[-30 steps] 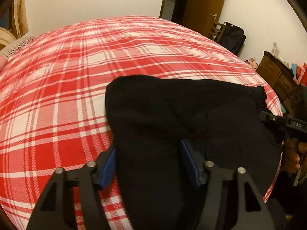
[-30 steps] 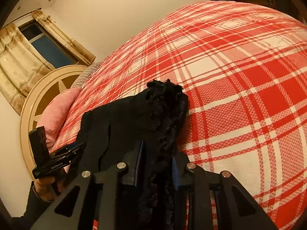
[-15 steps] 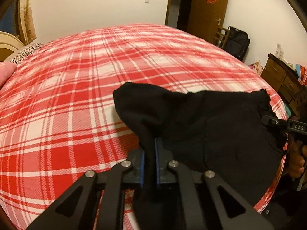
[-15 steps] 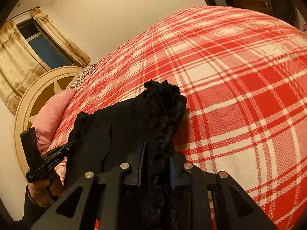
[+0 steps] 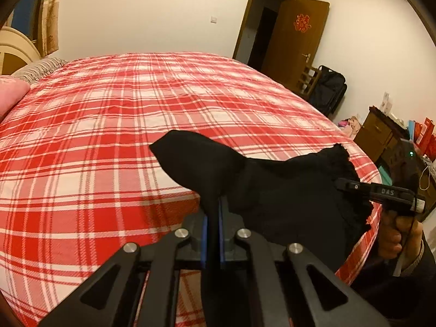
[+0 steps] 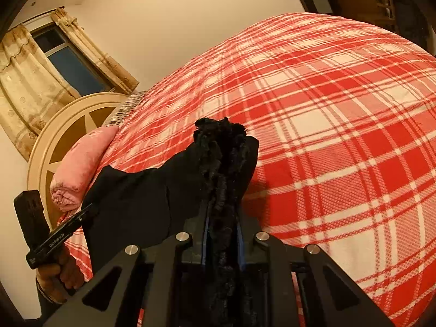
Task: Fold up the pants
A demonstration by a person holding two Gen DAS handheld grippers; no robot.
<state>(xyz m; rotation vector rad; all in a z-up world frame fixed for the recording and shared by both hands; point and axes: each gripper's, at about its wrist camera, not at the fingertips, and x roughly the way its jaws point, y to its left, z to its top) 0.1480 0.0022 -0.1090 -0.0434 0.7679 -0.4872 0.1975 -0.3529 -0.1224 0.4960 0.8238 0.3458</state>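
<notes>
Nearest in the left wrist view, the left claw (image 5: 213,234) is pressed together on a fold of the black pants (image 5: 286,190), its blue pads all but meeting with only the thin dark cloth between them, and a pointed corner of the fabric sticks up and away beyond the tips. In the right wrist view the right claw (image 6: 222,234) is likewise clamped on the garment, gripping a thicker, bunched frilly edge that fills the narrow gap between its pads and rises in a ragged tuft past them. The pants (image 6: 152,199) span from one claw to the other near the close edge of the bed (image 5: 95,141), held up off the red-and-white plaid bedspread, with the middle sagging between the two grips. Each view catches the other tool at its side: a hand (image 5: 395,237) wraps the handle of the right claw at the right edge of the left view, and a hand (image 6: 58,269) grips the left one at the lower left of the right view. Further off on the bed lies a pink pillow (image 6: 81,163) against a cream round headboard (image 6: 62,125), with a curtained window (image 6: 70,68) behind. Across the room stand a brown door (image 5: 297,41) bearing a red ornament, a black bag (image 5: 328,92) beside it, and a wooden dresser (image 5: 381,133).
</notes>
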